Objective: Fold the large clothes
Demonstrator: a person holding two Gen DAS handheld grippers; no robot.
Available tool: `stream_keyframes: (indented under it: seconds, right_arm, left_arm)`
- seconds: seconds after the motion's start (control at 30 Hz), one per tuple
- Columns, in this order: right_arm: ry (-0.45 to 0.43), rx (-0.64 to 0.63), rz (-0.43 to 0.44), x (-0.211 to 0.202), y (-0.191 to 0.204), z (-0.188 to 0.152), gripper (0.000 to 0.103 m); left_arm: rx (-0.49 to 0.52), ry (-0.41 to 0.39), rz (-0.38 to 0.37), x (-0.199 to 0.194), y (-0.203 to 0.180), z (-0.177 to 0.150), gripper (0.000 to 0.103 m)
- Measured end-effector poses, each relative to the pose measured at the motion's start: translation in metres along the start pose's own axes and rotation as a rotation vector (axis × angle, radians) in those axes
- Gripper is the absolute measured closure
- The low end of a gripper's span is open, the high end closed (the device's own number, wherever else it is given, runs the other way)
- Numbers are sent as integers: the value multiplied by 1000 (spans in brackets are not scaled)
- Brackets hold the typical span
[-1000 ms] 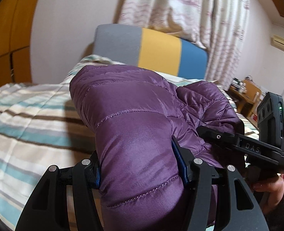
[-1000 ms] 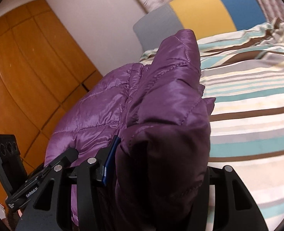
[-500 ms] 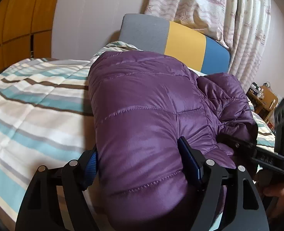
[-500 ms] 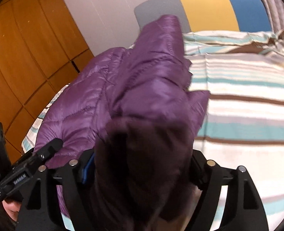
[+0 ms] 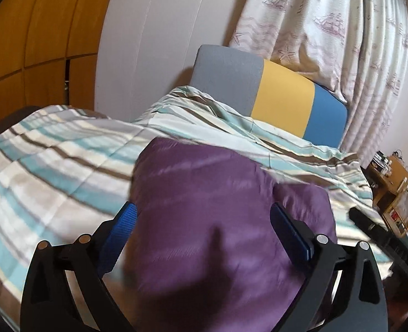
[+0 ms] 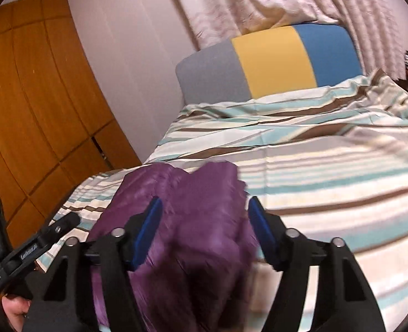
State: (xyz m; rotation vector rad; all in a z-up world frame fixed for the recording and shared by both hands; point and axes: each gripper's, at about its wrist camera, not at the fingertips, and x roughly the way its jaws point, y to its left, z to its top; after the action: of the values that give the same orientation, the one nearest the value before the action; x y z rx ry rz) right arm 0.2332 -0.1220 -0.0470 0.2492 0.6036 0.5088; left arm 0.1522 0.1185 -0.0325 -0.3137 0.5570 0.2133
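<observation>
My left gripper [image 5: 204,232]: fingers [image 5: 122,228] spread wide, having just been opening; the purple jacket [image 5: 217,221] bulges between them, and whether the pads press it I cannot tell. My right gripper [image 6: 204,221]: fingers [image 6: 148,228] partly open, having just been closing, with a jacket fold between them, grip unclear. The jacket lies bunched on the striped bed [image 6: 328,166]. Beyond: the headboard [image 6: 273,61], curtain [image 5: 328,27], wardrobe [image 6: 37,96].

purple jacket [image 5: 217,221]; teal/brown striped duvet [image 5: 51,166]
</observation>
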Motion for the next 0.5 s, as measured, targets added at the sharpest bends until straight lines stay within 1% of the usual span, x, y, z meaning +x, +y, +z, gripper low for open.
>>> stream_keyframes:
  seconds: [0.03,0.07,0.1,0.2,0.27,0.3,0.37,0.5]
  right_arm:
    - [39,-15,-30,6,13,-4,48]
    - [68,-20,-56,20,24,-2,49]
    - [93,-13,-74,31,23,7,49]
    - [146,50,-103,61,21,10,49]
    - [159,48,-124,80,22,11,49]
    - [168,29,-146,89,22,10,49]
    - [181,-1,-170,101,22,5,50]
    - [221,-37,-195,125,15,-15,50]
  left_arm:
    - [8,18,10,9,-4,8,7]
    - [12,48,51,24,-8,17,7]
    - [11,66,80,35,-10,22,7]
    - [-7,135,101,73,-7,30,7]
    - [-12,177,127,91,-2,28,7]
    - [-24,219,134,104,3,24,7]
    - [-27,255,157,118,10,15,7]
    - [-6,233,166,123,9,3,6]
